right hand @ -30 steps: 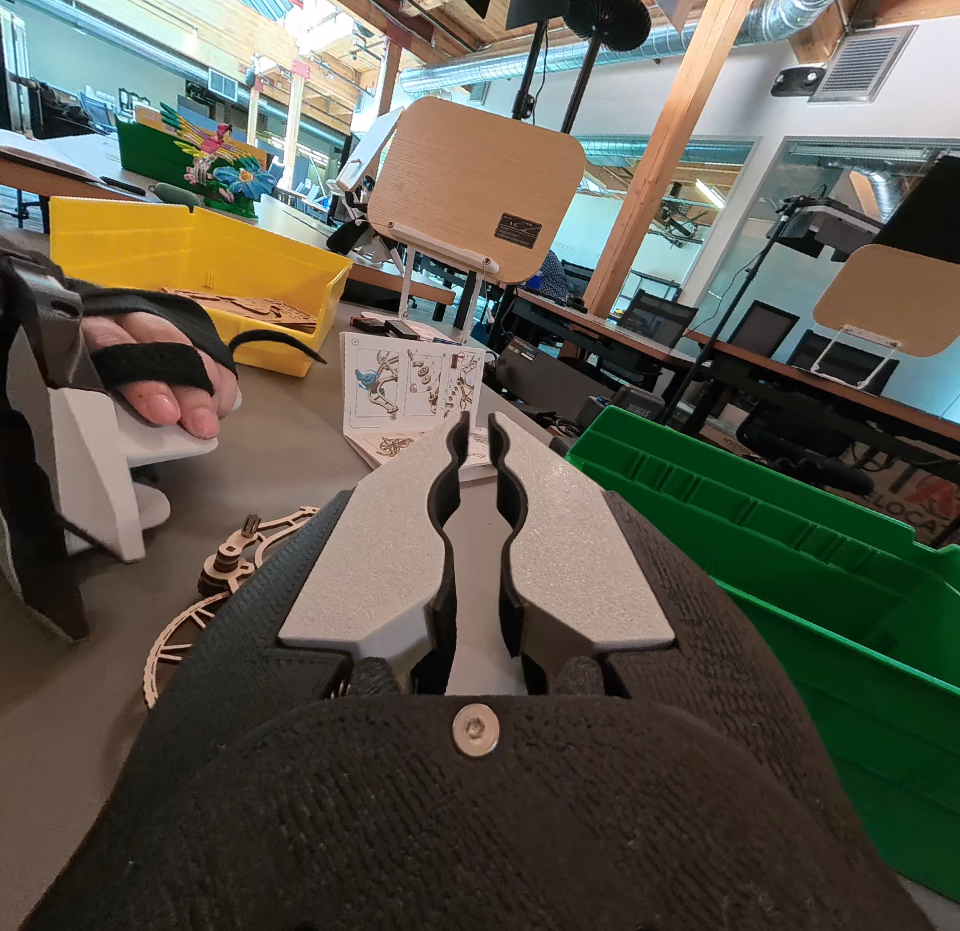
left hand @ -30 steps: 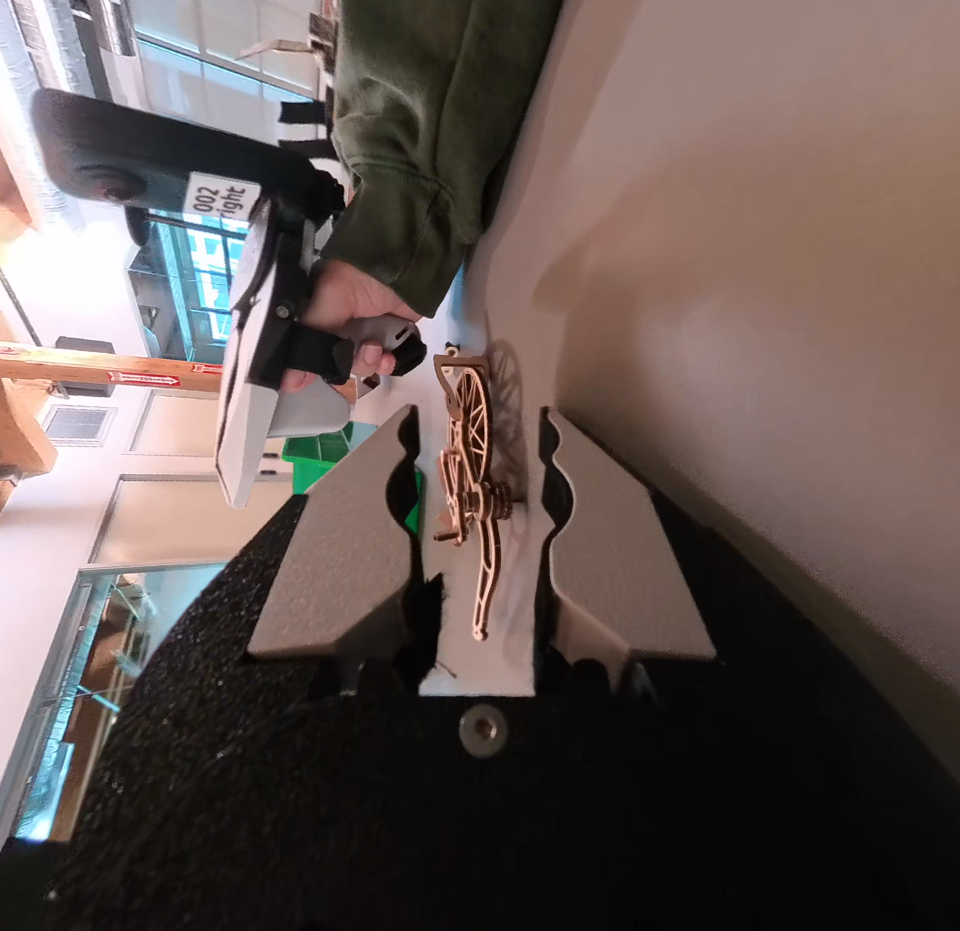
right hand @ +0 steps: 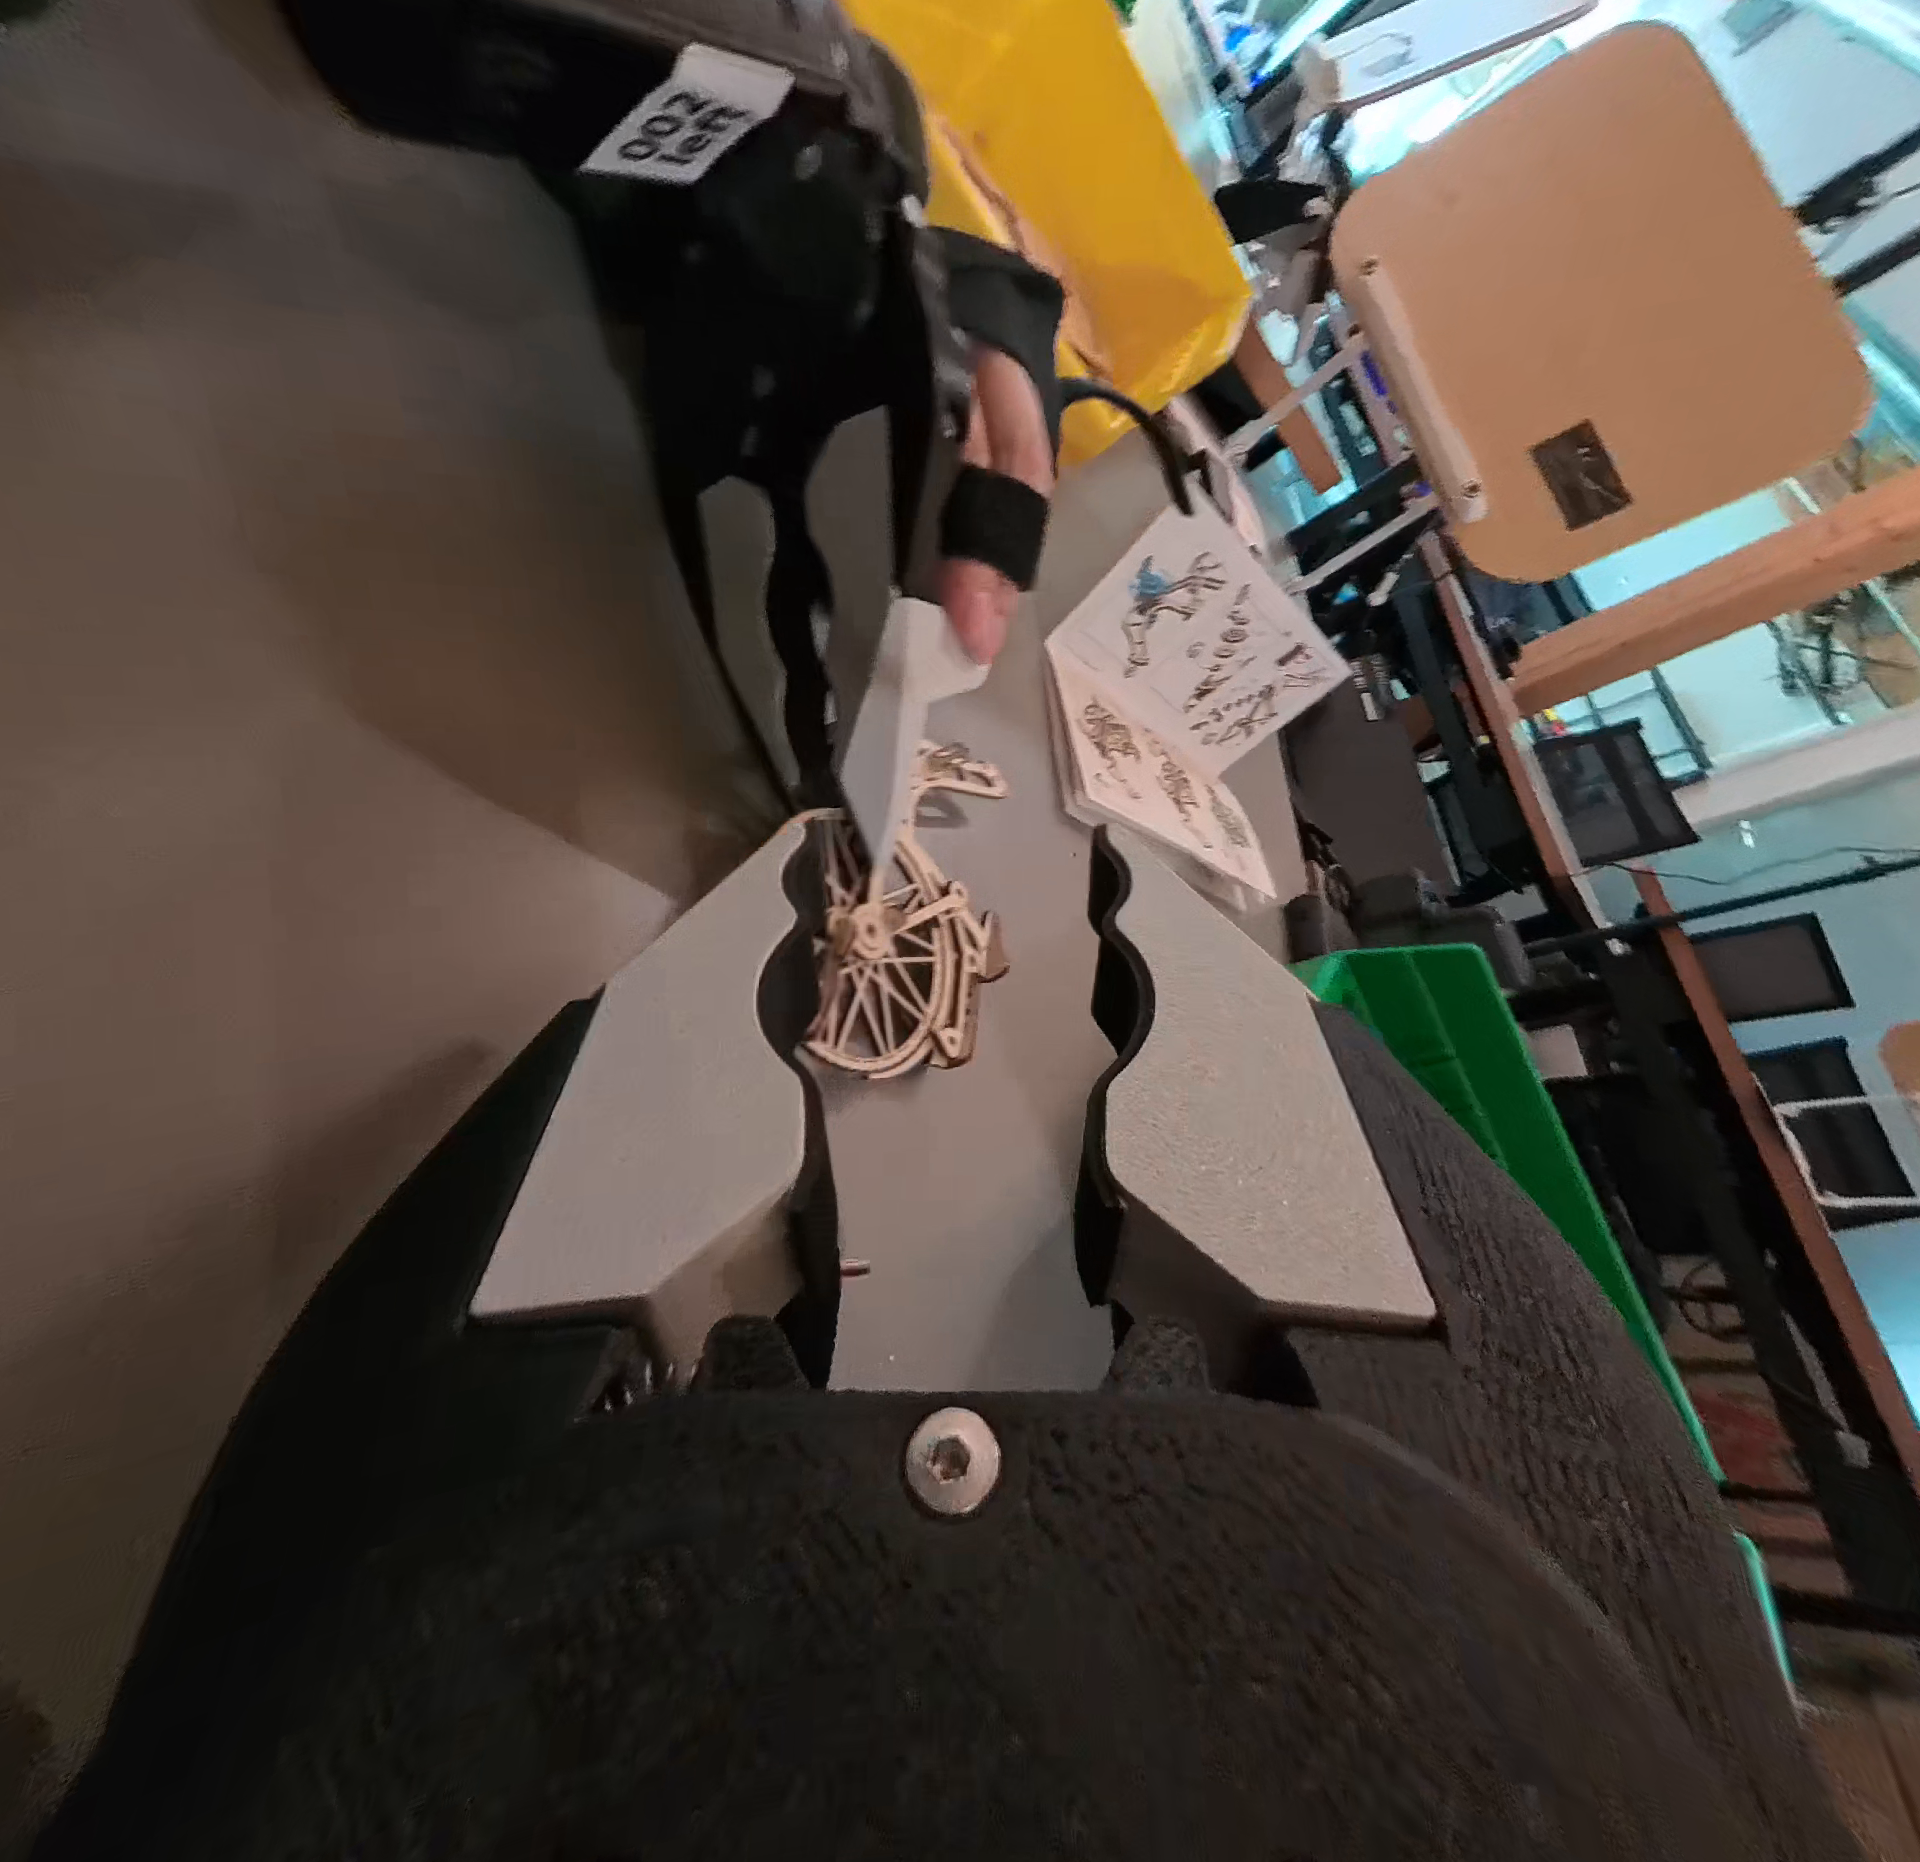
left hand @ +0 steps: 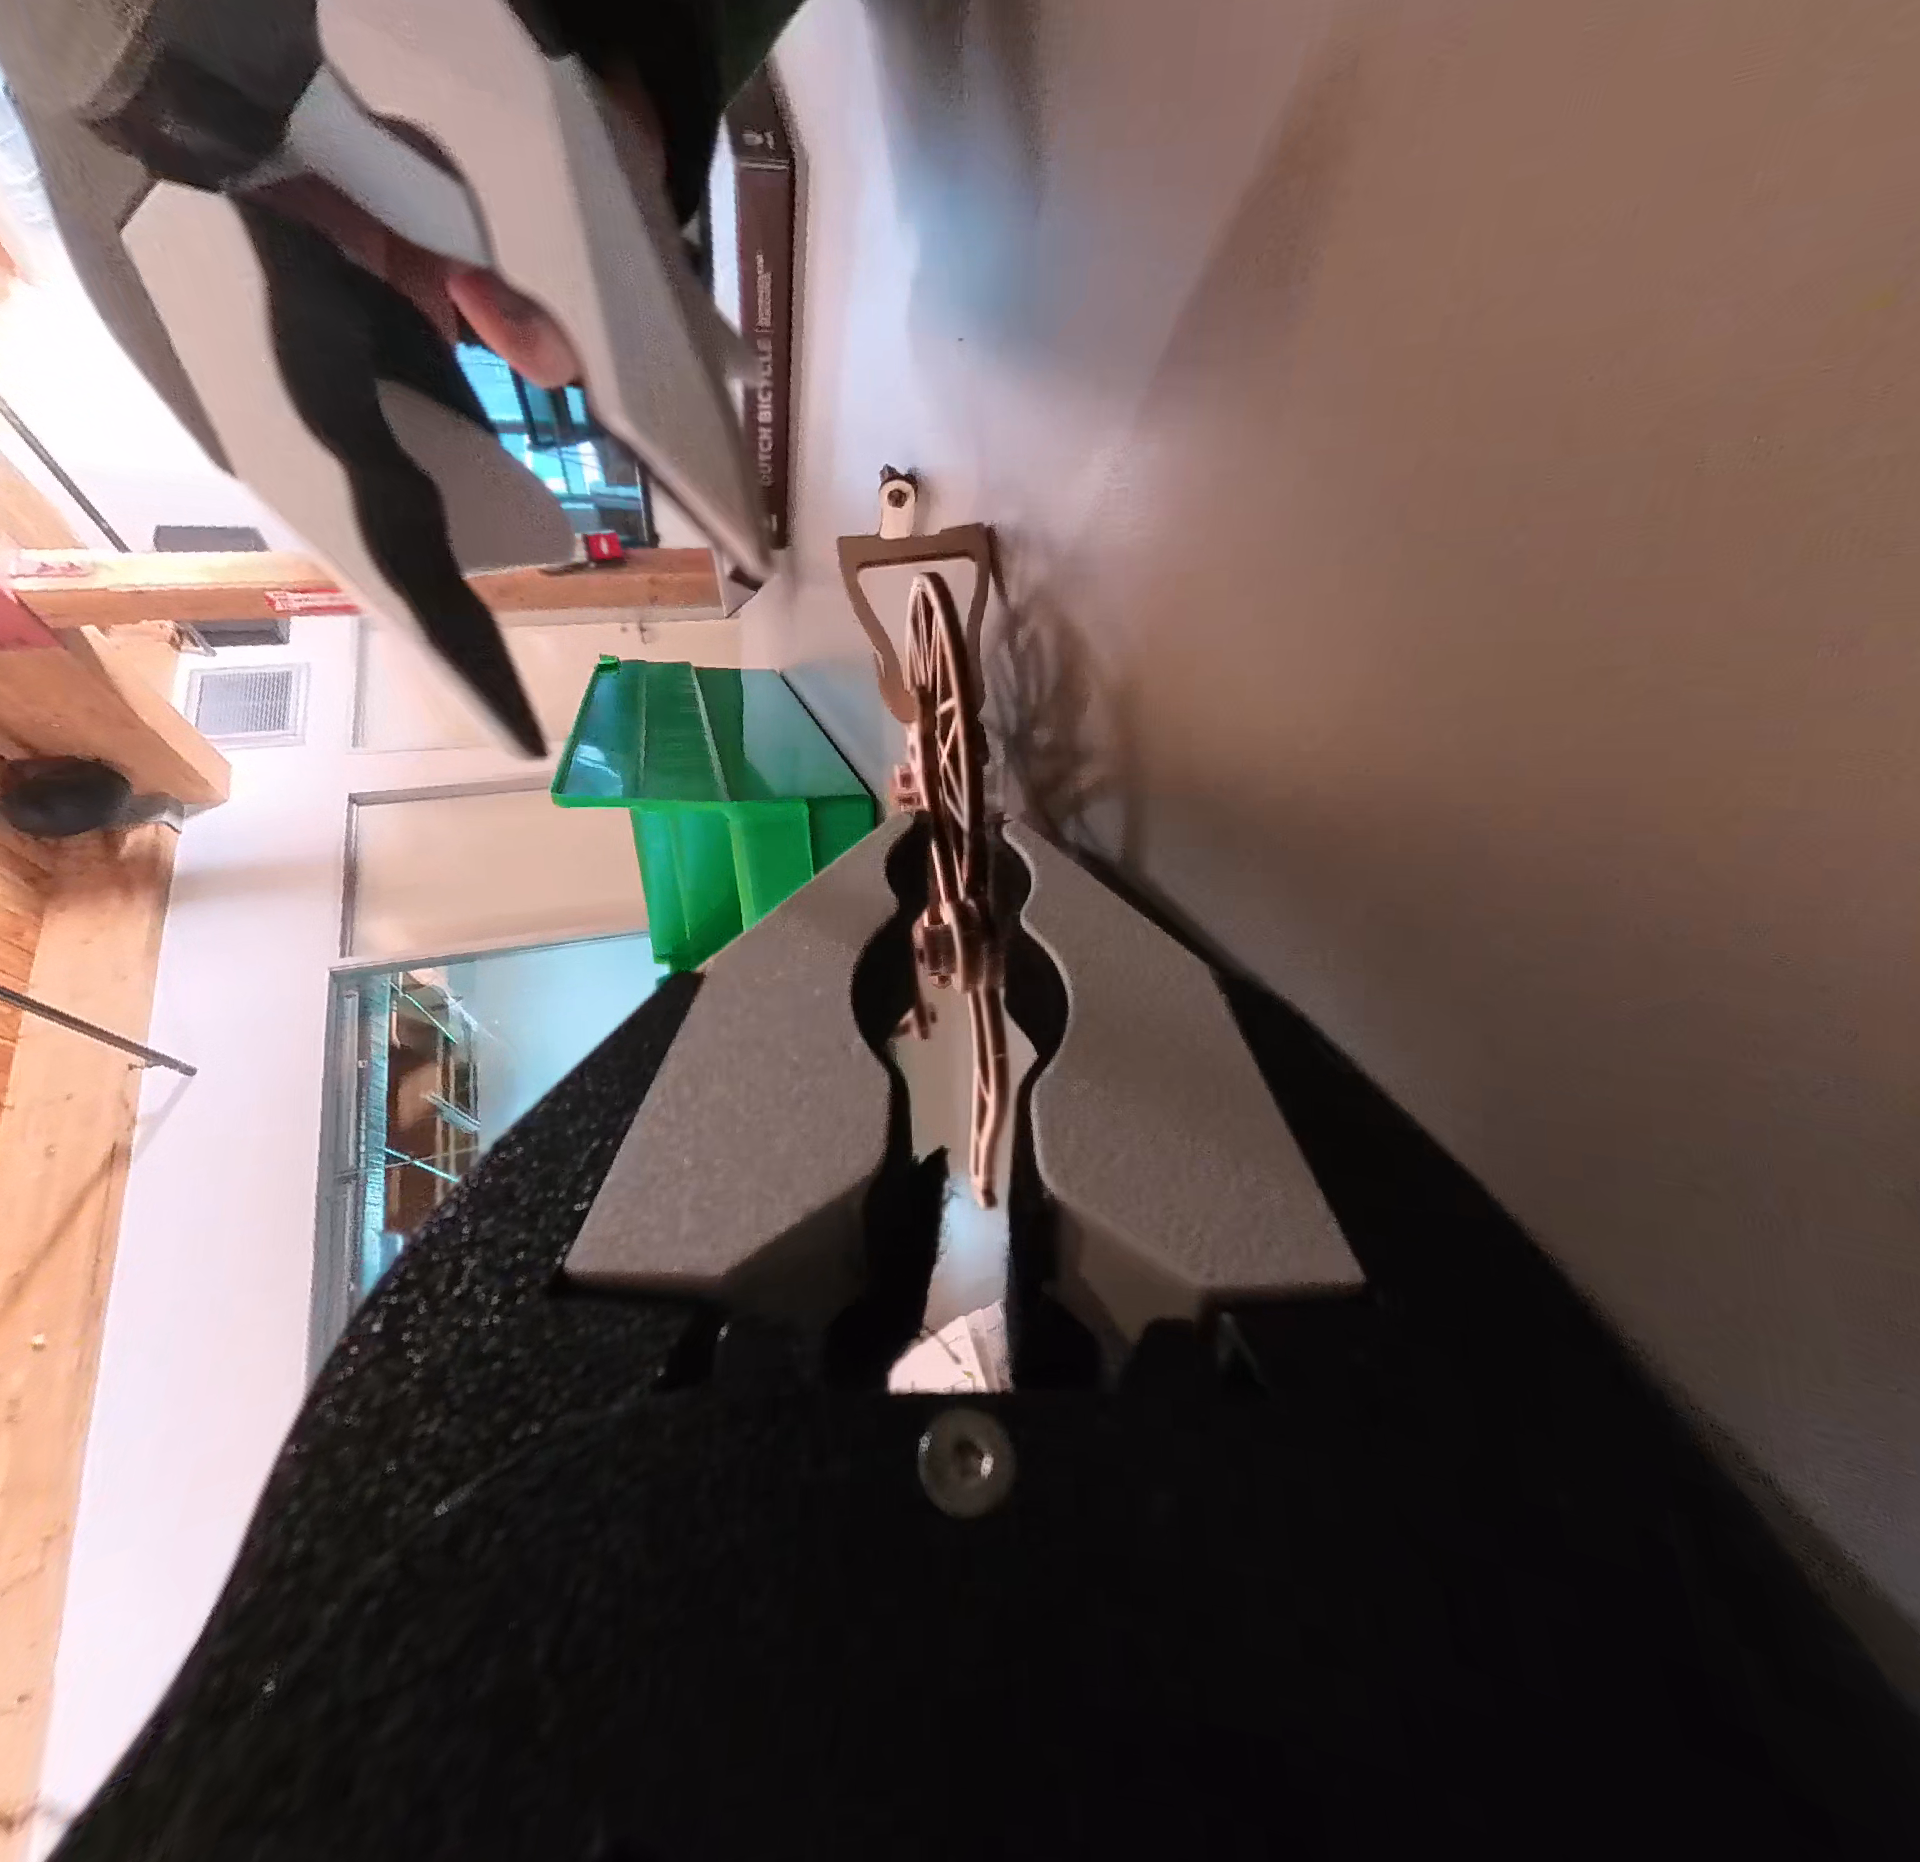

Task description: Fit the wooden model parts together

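In the left wrist view, the left gripper (left hand: pixel 961 846), rolled sideways, grasps the wooden wheel model (left hand: pixel 951 773) between its fingers. In the right wrist view, the right gripper (right hand: pixel 951 846), tilted, stands released; the model lies just inside its left finger (right hand: pixel 675 1074).

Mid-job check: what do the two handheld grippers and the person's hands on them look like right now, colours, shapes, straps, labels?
Both are alike: the right gripper and left gripper have light grey wedge-shaped fingers with wavy black inner pads, on a textured black body with a silver screw. The left one carries a white label; black straps cross the hand. A dark green sleeve edge shows, blurred.
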A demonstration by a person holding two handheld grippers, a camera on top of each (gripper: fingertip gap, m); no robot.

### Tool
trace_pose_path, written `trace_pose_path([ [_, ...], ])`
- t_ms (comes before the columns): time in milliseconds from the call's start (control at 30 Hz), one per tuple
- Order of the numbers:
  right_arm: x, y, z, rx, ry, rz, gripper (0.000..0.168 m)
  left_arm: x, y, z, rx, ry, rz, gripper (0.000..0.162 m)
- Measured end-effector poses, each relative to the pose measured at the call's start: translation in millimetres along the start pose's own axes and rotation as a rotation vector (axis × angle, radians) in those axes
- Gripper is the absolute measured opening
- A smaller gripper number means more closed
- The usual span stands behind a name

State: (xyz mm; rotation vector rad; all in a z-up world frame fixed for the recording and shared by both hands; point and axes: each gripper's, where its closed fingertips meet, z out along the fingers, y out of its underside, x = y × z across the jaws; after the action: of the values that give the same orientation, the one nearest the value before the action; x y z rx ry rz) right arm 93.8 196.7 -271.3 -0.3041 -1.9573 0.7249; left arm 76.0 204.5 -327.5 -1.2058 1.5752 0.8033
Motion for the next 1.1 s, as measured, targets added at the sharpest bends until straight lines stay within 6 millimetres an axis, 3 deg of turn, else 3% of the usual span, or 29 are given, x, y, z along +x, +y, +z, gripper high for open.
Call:
trace_pose_path([
  [233,-25,18,8,-0.115,-0.137,0.002,0.052,-7,7,1,-0.020,-0.017,-0.091,0.007],
  [467,-13,46,19,-0.282,-0.006,-0.126,0.041,-22,11,-3,-0.005,-0.057,-0.242,0.006],
  [700,-7,41,20,-0.273,0.069,-0.223,0.030,-24,8,-5,0.031,-0.050,-0.295,0.006],
  [1100,-4,39,22,-0.294,0.118,-0.321,0.028,-26,8,-9,0.065,-0.053,-0.337,0.006],
])
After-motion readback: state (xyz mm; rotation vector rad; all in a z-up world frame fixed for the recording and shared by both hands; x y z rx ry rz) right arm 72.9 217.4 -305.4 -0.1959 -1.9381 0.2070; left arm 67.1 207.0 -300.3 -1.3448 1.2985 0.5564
